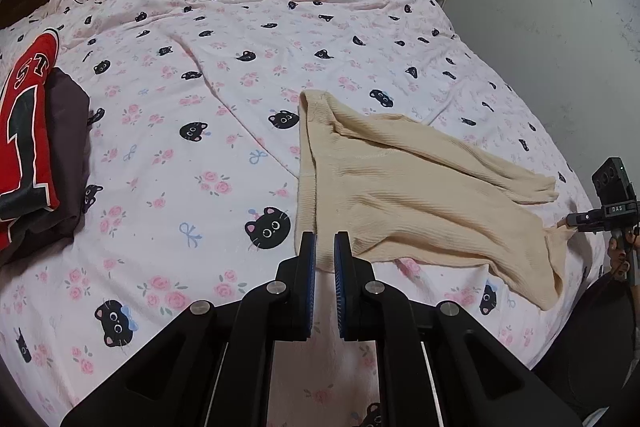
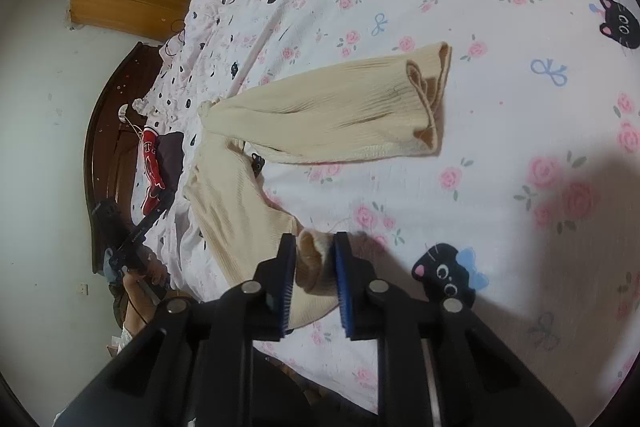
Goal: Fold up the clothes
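Cream ribbed trousers (image 1: 400, 187) lie on bedsheet (image 1: 180, 147); right gripper (image 2: 315, 247) pinches one cuff; left gripper (image 1: 324, 247), six o'clock, slightly parted, empty.

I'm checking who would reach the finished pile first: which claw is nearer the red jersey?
Left. The left claw hovers over the bed with the red jersey off to its left; the right claw is across the bed, at the cream trousers' cuff.

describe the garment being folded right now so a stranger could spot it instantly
Start with the big bed covered in a pink sheet printed with roses and black cat faces. On its near right part lies a cream ribbed knit garment, spread flat, one end between the jaws of the right gripper. Unlike the folded red jersey and dark garment stacked at the left edge, it is pale, plain and unfolded.
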Demonstrator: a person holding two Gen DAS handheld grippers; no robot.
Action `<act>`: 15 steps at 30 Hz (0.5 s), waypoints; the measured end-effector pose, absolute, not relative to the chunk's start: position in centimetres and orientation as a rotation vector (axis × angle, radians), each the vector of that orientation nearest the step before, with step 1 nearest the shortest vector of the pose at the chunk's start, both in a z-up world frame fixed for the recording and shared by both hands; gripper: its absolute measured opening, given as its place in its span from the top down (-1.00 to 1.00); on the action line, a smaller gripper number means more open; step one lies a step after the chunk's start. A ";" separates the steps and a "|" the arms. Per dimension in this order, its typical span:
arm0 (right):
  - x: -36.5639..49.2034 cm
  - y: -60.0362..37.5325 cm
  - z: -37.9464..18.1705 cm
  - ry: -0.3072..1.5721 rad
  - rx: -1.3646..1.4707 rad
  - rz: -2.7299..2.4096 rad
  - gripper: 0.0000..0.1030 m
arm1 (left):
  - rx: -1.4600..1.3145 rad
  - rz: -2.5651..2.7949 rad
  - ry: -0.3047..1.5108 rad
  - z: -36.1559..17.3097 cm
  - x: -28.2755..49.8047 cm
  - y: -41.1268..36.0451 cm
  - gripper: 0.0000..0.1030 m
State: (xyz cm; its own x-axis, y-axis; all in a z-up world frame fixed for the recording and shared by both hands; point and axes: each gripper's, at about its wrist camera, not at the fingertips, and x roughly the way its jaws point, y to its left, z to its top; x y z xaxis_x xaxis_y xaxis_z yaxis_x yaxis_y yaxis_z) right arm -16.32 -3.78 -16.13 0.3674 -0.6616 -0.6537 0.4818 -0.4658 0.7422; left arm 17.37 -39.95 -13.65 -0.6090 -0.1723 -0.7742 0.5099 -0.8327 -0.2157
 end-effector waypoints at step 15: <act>-17.4 -0.4 -14.7 -0.270 1.511 -1.350 0.76 | 1.256 -2.444 0.329 -15.3 14.7 -37.4 -0.06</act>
State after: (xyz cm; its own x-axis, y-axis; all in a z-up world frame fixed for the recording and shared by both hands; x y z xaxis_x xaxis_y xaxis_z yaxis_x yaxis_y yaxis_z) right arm -17.36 -0.41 -14.66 0.3400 -0.7300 -0.5928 0.4456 -0.4301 0.7851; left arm 14.68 -37.37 -15.34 -0.5332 -0.2185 -0.8173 0.4268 -0.9036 -0.0369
